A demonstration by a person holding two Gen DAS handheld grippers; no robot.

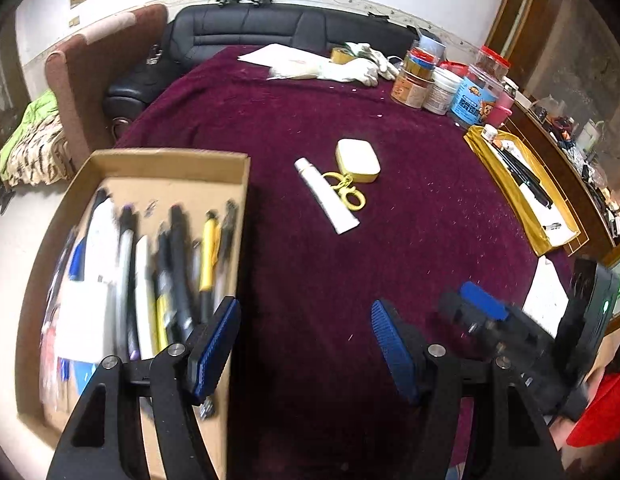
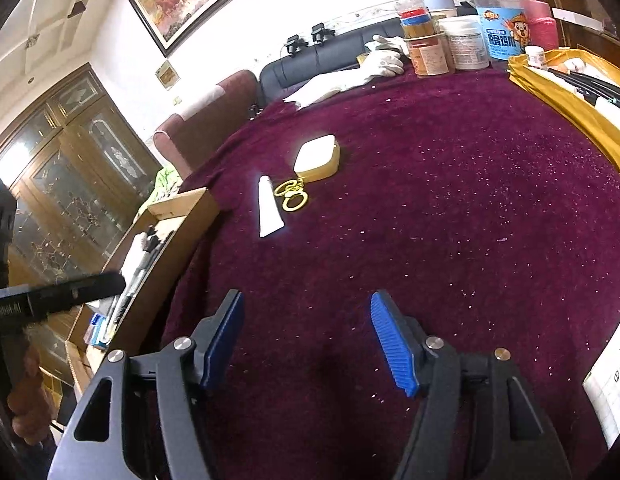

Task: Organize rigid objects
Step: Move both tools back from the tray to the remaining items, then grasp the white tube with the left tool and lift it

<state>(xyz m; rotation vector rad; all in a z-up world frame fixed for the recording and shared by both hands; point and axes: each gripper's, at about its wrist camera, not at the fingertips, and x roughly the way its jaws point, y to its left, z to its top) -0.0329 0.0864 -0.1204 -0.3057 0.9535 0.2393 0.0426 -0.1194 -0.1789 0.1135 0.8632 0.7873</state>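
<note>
1. Two loose items remain in the middle of the bench (image 1: 410,208): a white tube (image 1: 325,199) and a pale yellow case (image 1: 358,161) with a yellow ring clasp (image 1: 349,192). The clasp lies against, perhaps over, the tube's middle, so lifting either item may drag the other along or flick it off the maroon cloth.
2. The tube looks soft and flattened at its crimped end; a grip there could slip or squeeze it, and a grip near the cap seems safer.
3. The case is smooth and rounded; tongs closing off-centre may push it sideways instead of catching it.
4. The right tongs (image 2: 306,336) stand wide with nothing between the blue pads, hovering over bare cloth well short of the pair. A descent from this angle may snag the pile of the cloth.
5. The left tongs (image 1: 304,344) are also spread and empty, one finger overlapping the edge of the cardboard box (image 1: 170,168) of pens (image 1: 208,256). A careless swing could clip that wall and shift the box.
6. Both tongs sit near each other, so reaching for the same pair risks a collision.
7. The yellow tray (image 1: 506,192) and jars (image 1: 442,88) stand well apart, at little risk.
</note>
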